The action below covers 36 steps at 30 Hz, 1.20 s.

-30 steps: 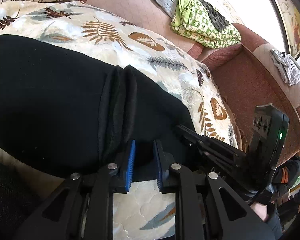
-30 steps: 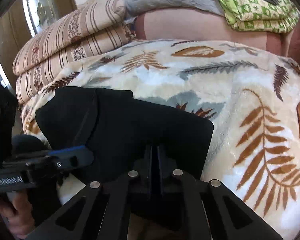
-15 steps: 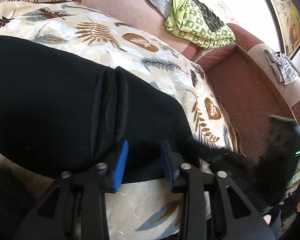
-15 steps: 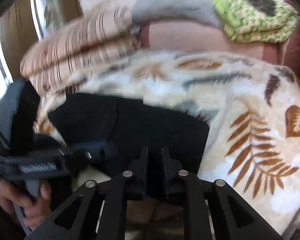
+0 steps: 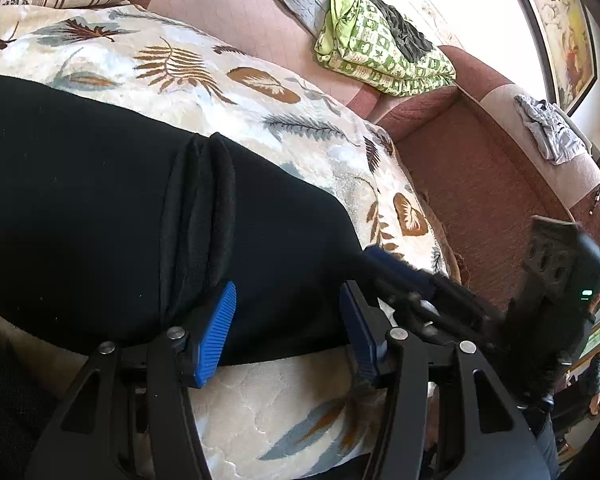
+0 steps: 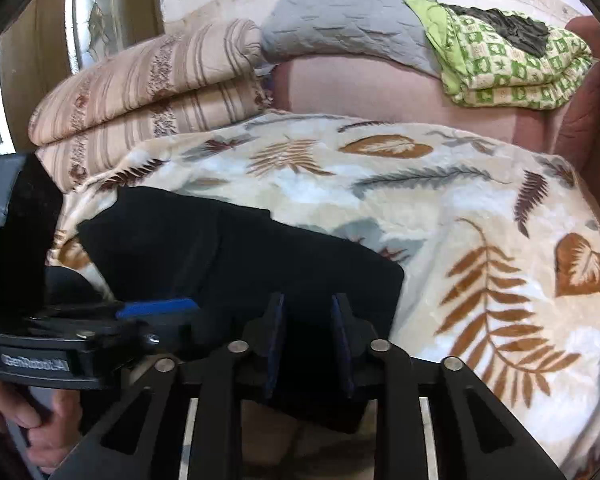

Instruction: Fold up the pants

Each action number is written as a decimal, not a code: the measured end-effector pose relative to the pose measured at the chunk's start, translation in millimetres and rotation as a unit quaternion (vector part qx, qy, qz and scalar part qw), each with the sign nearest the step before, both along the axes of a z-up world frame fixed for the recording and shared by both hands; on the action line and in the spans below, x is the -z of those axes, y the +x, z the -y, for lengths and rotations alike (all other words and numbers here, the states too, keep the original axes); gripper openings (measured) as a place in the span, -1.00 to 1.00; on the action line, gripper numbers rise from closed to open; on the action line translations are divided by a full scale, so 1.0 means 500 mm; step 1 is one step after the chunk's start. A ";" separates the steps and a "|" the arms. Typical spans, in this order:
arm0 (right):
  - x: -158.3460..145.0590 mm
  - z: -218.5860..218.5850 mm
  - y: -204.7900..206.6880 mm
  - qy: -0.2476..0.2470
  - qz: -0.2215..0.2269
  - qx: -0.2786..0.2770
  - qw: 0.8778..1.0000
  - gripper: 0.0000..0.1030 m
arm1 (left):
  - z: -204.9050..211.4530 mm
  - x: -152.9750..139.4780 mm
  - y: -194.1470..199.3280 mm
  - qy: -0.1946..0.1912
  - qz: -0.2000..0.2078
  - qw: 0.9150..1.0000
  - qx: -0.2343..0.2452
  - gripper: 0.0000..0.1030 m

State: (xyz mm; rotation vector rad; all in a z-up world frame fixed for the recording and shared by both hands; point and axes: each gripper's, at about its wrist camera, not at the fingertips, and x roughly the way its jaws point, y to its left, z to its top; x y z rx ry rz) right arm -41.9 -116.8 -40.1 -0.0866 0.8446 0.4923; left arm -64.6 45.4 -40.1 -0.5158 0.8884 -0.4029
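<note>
The black pants point(image 5: 100, 200) lie folded on a leaf-patterned blanket point(image 5: 228, 76); they also show in the right wrist view point(image 6: 260, 256). My left gripper point(image 5: 288, 320) is open, its blue pads apart over the pants' near edge beside a thick fold ridge point(image 5: 204, 216). My right gripper point(image 6: 306, 336) is open, jaws parted over the near right corner of the pants. The left gripper point(image 6: 156, 308) shows at the left in the right wrist view. The right gripper point(image 5: 396, 268) shows at the right in the left wrist view.
A striped folded blanket point(image 6: 152, 92) lies at the back left. A green patterned cloth point(image 6: 508, 68) and a grey quilt point(image 6: 348, 28) rest on the pink sofa back point(image 5: 236, 12). A grey garment point(image 5: 548, 128) lies on the sofa's right side.
Both grippers have opened: the left widened from a narrow gap, the right went from shut on the pants' edge to parted. The pants now rest flat on the blanket.
</note>
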 end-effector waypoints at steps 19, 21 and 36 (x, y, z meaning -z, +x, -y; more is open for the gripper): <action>-0.027 0.039 0.024 0.063 0.024 0.069 0.995 -0.05 | -0.369 -0.185 -0.117 -0.098 0.094 0.976 -0.171 0.67; -0.018 0.045 0.025 0.064 0.012 0.081 0.995 -0.05 | -0.463 -0.147 -0.130 -0.128 0.067 0.961 -0.235 0.67; -0.017 0.048 0.014 0.077 0.009 0.081 0.994 -0.02 | -0.582 0.069 -0.056 -0.297 -0.037 0.906 -0.300 0.65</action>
